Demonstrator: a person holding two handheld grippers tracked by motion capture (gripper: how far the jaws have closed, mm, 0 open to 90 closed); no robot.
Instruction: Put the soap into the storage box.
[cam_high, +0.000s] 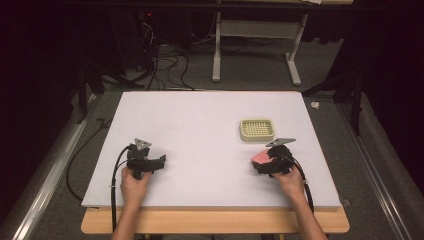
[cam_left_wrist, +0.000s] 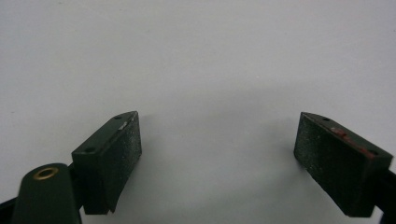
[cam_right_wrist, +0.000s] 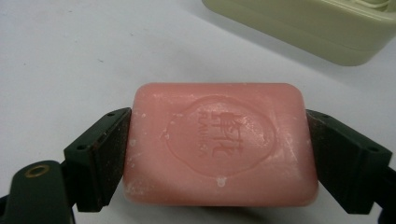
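Note:
A pink bar of soap (cam_right_wrist: 219, 144) with a stamped oval mark lies flat between the jaws of my right gripper (cam_right_wrist: 218, 156), which press on both its short ends. From above, the soap (cam_high: 262, 157) shows at the tip of the right gripper (cam_high: 263, 161), at the table's right front. A cream soap dish (cam_high: 257, 129) with a slotted grid top stands just beyond it; its side wall (cam_right_wrist: 299, 28) fills the top right of the right gripper view. My left gripper (cam_high: 161, 162) rests at the left front, and its jaws stand wide apart over bare table (cam_left_wrist: 217, 154).
The white table top (cam_high: 200, 130) sits on a wooden board (cam_high: 215, 220). Beyond the far edge are a grey floor, black cables (cam_high: 165, 65) and a white frame's legs (cam_high: 255, 45). A metal rail (cam_high: 47, 175) runs along the left.

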